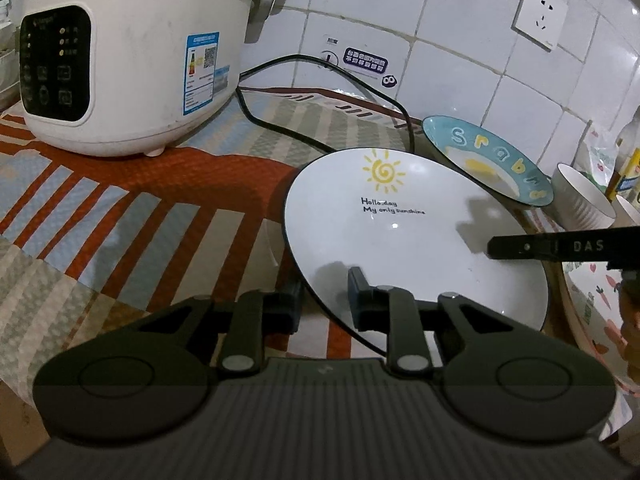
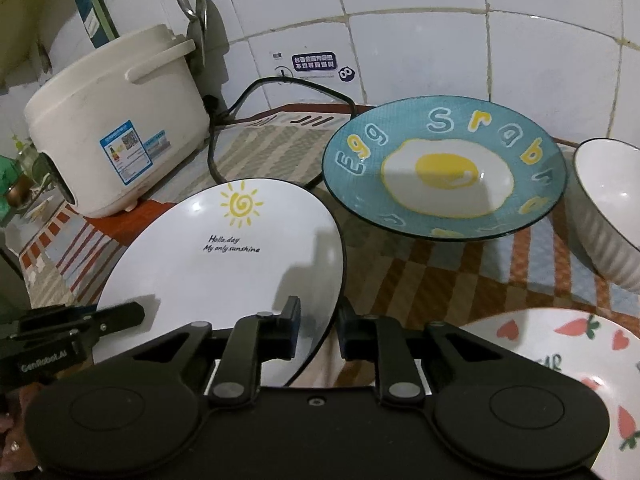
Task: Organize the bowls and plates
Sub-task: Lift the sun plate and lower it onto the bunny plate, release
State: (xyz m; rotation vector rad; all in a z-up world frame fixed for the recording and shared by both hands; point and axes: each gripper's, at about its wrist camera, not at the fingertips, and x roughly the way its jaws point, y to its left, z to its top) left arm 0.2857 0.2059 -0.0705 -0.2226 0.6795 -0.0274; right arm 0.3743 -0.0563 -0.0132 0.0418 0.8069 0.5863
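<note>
On the patterned cloth (image 1: pixel 120 216) of a kitchen counter, I have both grippers at one white sun plate (image 2: pixel 224 256), which sits tilted with its edge off the cloth. My left gripper (image 1: pixel 324 300) straddles the plate's near rim, one finger under and one over; my right gripper (image 2: pixel 318 330) does the same at the opposite rim. Both sets of fingers are narrowly parted around the rim, though whether they actually pinch it I cannot tell.

I judge this to be the lifting step: the plate is being carried with two grippers toward a stack. Next, I would keep both sides level and set it onto another plate (the blue egg plate (image 2: pixel 444 168) just behind looks likeliest). A white ribbed bowl (image 2: pixel 608 216) stands to the right, and a carrot-and-heart plate (image 2: pixel 560 360) lies nearest my right side.

Readable writing: the sun plate says "Hello,day / My only sunshine" beneath a yellow spiral sun. The blue plate reads "Egg" and "Srabr…" around a fried egg. My left gripper's arm bears "GenRobot.AI"; the right finger shows "DAS". A white rice cooker (image 1: pixel 128 56) carries a blue label, too small to read.
</note>
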